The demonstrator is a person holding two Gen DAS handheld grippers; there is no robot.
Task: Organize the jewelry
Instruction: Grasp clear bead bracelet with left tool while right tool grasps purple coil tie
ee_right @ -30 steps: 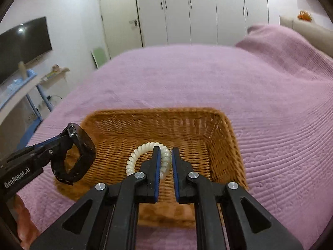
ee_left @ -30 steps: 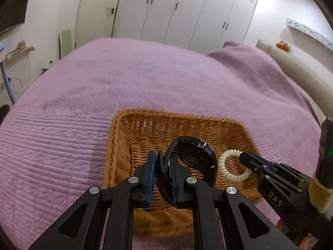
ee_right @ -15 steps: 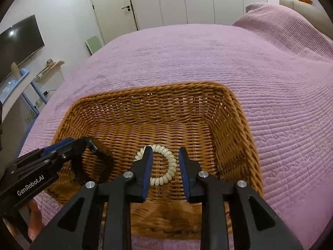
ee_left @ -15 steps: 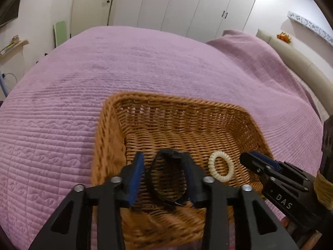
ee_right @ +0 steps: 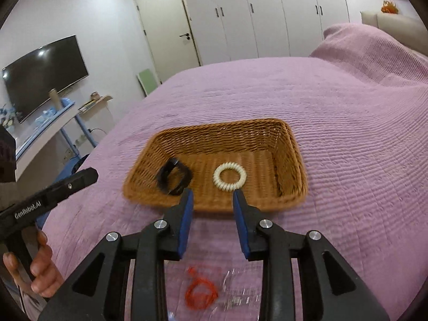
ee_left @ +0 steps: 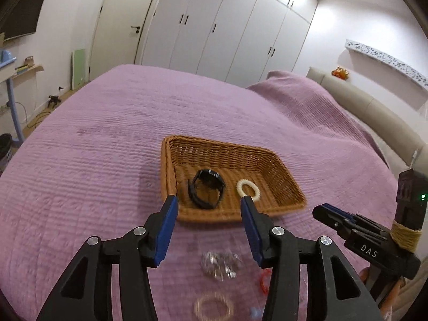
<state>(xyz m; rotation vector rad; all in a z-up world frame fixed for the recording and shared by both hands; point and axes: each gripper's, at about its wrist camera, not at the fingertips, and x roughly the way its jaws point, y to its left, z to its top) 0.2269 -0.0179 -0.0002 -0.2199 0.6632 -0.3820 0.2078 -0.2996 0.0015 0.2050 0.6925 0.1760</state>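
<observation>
Looking along the left gripper (ee_left: 208, 203), its jaws stood wide and empty above the purple bedspread (ee_left: 93, 160), short of the wicker basket (ee_left: 291, 187). A black watch (ee_left: 206, 188) lay near the basket's left wall, its band loop open upward; a white coil bracelet (ee_left: 248, 190) lay flat beside it. Blurred silver pieces (ee_left: 220, 263) sat below.

From the right wrist, the right gripper (ee_right: 211, 195) gaped wide too, holding nothing, just short of the basket's near rim (ee_right: 214, 206). A red cord (ee_right: 199, 293) lay beneath.
</observation>
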